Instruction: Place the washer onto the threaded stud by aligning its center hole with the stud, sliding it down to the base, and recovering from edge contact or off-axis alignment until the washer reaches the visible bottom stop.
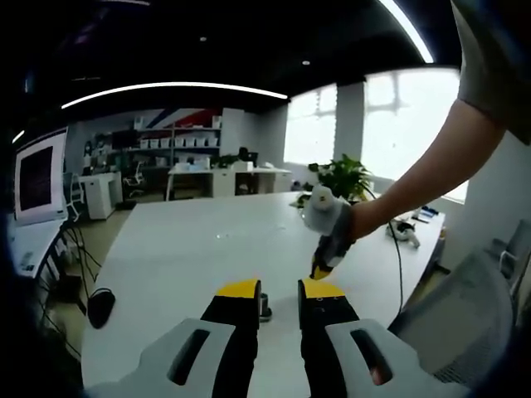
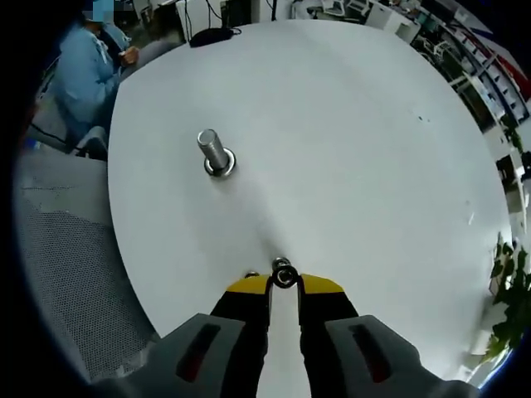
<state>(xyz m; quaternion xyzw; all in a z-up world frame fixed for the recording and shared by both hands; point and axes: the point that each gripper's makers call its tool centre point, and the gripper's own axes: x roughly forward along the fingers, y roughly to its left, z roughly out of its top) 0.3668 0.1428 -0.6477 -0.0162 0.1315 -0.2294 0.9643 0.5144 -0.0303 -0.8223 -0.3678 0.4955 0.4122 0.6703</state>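
Stud (image 2: pixel 215 152): stood upright on the white desk (image 2: pixel 348 149), a ring already at its base; right gripper (image 2: pixel 284 280) hung well short of it, clenched on the washer (image 2: pixel 284 273) at the jaw tips. Left gripper (image 1: pixel 280 292) sat released just beside the stud (image 1: pixel 265 307), holding nothing. Best practice, as judged: carry the washer above the stud top, level its hole on the axis, then lower; if an edge catches, lift and recentre.

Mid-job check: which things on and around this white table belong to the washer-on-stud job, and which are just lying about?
For the job:
threaded stud, upright on the table
washer, at the right gripper tips
left gripper

Lying about:
potted plant
computer mouse
monitor
mesh chair
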